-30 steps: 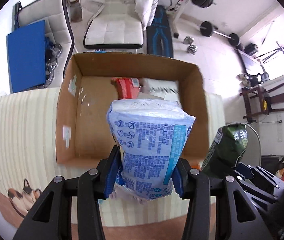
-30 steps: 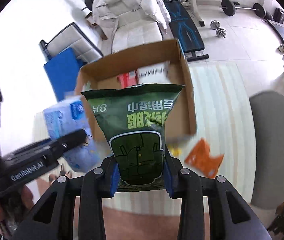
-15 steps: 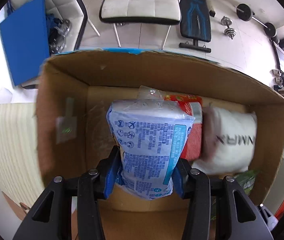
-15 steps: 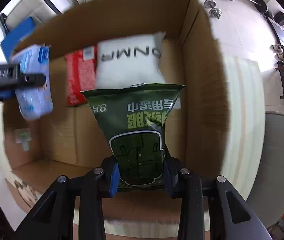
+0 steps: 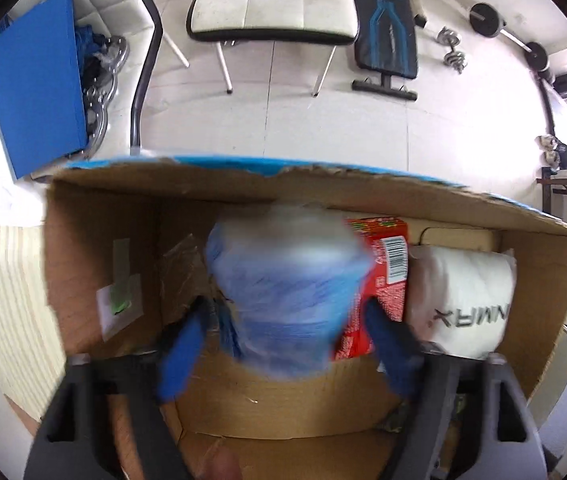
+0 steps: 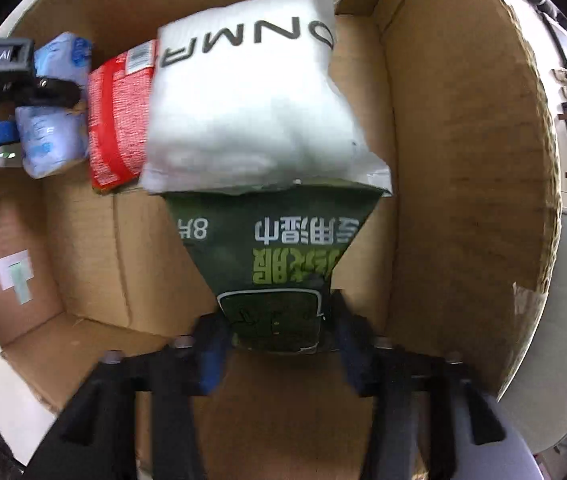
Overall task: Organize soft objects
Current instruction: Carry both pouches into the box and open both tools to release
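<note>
Both tongs are reaching down inside the cardboard box. The left tongs have their jaws spread wide, blue pads clear of the blurry blue pack between them. The right tongs are also parted, with the green pouch sitting loose between the pads.

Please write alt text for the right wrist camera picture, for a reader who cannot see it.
The right gripper reaches into an open cardboard box, its fingers spread on either side of a dark green packet. The packet's far edge meets a white pillow pack. To the left are a red packet and a blue tissue pack at the left gripper.
</note>
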